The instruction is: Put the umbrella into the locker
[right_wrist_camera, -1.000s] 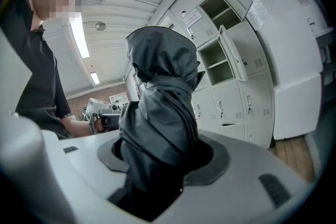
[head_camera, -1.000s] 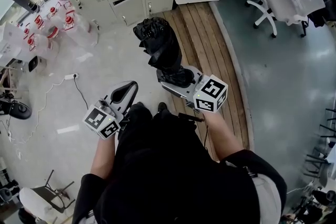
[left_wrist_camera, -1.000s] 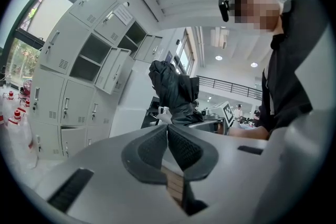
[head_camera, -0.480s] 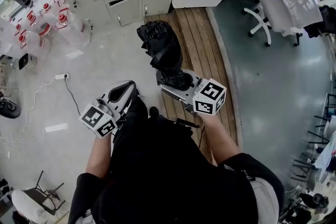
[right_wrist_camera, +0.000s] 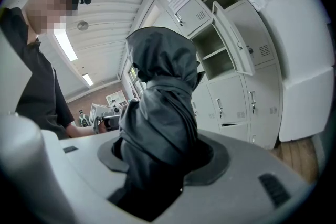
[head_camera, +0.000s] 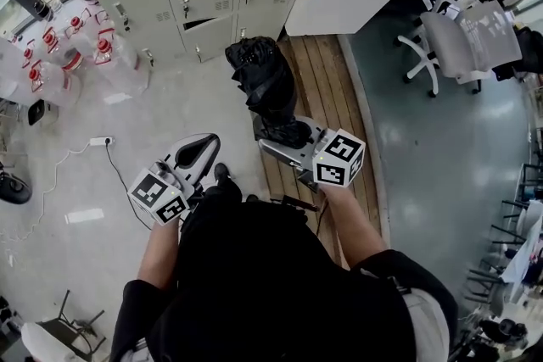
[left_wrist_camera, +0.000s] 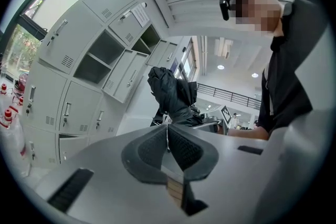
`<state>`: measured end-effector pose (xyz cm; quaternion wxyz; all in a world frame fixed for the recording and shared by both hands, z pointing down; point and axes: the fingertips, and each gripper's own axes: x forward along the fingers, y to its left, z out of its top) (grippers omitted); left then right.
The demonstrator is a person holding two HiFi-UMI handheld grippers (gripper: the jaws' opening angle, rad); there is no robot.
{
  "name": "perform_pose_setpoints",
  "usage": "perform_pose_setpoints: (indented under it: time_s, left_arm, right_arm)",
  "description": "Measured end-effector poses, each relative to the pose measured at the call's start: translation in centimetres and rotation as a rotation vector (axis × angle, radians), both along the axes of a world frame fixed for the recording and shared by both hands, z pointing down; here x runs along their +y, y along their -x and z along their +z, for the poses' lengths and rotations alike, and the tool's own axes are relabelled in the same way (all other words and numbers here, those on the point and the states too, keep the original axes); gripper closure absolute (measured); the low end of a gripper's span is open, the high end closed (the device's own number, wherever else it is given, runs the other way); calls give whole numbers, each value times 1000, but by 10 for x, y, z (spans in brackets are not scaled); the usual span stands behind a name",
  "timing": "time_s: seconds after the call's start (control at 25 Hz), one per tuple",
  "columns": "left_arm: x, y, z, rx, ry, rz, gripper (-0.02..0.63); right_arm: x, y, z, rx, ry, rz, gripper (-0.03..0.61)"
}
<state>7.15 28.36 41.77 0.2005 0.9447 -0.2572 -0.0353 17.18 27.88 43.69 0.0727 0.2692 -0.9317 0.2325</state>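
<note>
The right hand-held gripper (right_wrist_camera: 163, 159) has its dark padded jaws pressed against the sides of a folded black fabric umbrella (right_wrist_camera: 160, 97), which stands up between them and fills the middle of the view with its bunched top. Behind it rises a bank of pale grey metal lockers (right_wrist_camera: 247, 97), with two compartments open and one locker door (right_wrist_camera: 231, 39) swung outward. A person in a black short-sleeved top (right_wrist_camera: 39, 92) is at the left edge, and a strip of brown wooden floor (right_wrist_camera: 299, 157) shows low on the right.
</note>
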Motion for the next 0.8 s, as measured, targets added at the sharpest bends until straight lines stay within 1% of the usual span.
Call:
perform_pose_setpoints:
  time_s: [0.12,0.32,0.56,0.68,0.8]
  left_arm:
    - [-30,13,-7,-1,-17,22,594]
    - [-75,42,-15,19,-29,22,595]
    - [-106,70,-16,42,-22,14,594]
    - [-119,76,-10,64,2,14,594]
    - [-130,77,-5,58,3,28,595]
  right_arm:
    - [-34,14,-8,-7,-12,14,337]
    - [-81,38,-22,-25,-20,35,337]
    - [-117,60,-27,-28,-9,60,337]
    - [-129,67,-23,-14,-3,57,337]
    - [-141,72,-17,-12,4,60,337]
